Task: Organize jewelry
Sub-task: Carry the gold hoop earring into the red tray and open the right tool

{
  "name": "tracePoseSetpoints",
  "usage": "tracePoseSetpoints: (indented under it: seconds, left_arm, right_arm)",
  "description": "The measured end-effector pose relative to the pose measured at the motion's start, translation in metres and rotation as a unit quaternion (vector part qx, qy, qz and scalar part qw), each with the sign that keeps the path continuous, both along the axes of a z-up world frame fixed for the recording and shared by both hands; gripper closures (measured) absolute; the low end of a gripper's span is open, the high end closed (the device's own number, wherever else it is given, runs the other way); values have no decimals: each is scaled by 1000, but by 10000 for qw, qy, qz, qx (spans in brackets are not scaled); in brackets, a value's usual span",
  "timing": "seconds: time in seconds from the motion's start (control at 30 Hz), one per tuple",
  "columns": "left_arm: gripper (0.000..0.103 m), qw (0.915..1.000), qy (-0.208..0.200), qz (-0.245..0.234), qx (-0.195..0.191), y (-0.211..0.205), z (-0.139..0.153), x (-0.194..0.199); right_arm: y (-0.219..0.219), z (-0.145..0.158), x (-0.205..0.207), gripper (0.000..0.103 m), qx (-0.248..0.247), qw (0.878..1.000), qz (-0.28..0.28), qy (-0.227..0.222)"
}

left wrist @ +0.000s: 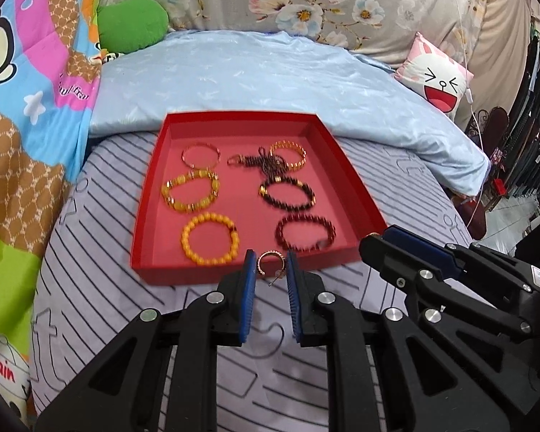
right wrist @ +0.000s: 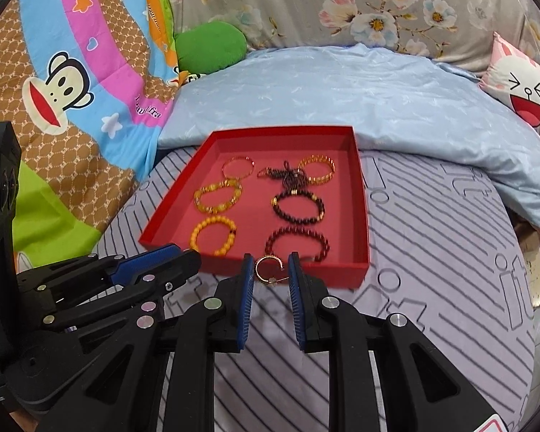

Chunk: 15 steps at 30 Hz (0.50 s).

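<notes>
Each gripper pinches a gold hoop earring between its blue pads: the left gripper (left wrist: 270,270) grips one earring (left wrist: 270,262), the right gripper (right wrist: 270,271) the other earring (right wrist: 269,270), both just before the near wall of the red tray (left wrist: 234,273). Inside lie yellow bead bracelets (left wrist: 209,238) on the left, dark bracelets (left wrist: 305,232) on the right, thin gold ones and a keychain behind. The striped bedsheet (right wrist: 432,252) lies bare right of the tray; a blue quilt (left wrist: 270,72) touches the tray's far edge.

The right gripper (right wrist: 270,273) has its jaws closed on a small gold hoop earring (right wrist: 268,270). Just beyond the jaws lies a red tray (right wrist: 364,216) of beaded bracelets (right wrist: 298,208) on the striped bed (right wrist: 432,252). Left of the jaws is the left gripper (right wrist: 154,257).
</notes>
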<state>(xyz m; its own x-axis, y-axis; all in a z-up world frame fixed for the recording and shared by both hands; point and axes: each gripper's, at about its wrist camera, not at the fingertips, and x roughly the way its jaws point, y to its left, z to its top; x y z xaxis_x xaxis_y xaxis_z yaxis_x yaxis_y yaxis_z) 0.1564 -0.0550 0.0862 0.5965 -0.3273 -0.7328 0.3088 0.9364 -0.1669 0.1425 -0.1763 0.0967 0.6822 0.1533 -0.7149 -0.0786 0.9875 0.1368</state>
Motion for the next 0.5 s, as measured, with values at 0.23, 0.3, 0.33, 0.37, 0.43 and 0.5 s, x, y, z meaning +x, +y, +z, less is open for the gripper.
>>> tracePoseSetpoints:
  seconds: [0.23, 0.3, 0.33, 0.37, 0.43, 0.5]
  left_arm:
    - [87, 9998, -178, 51, -9, -2, 10, 36]
    - [87, 9998, -194, 60, 6, -2, 10, 46]
    - [87, 9998, -204, 61, 14, -3, 10, 51]
    - [87, 9998, -212, 66, 26, -3, 9, 56]
    - [87, 9998, -199, 84, 39, -5, 7, 65]
    - [87, 9998, -182, 101, 52, -6, 4, 74]
  right_arm:
    - [0, 9, 33, 84, -46, 9999, -33, -142]
    - [0, 9, 44, 84, -28, 9999, -54, -146]
    - [-1, 8, 48, 84, -8, 9999, -64, -142]
    - [-2, 7, 54, 84, 22, 9999, -80, -128]
    - [-5, 3, 65, 84, 73, 9999, -117, -92]
    - [-6, 0, 74, 84, 105, 9998, -150, -54]
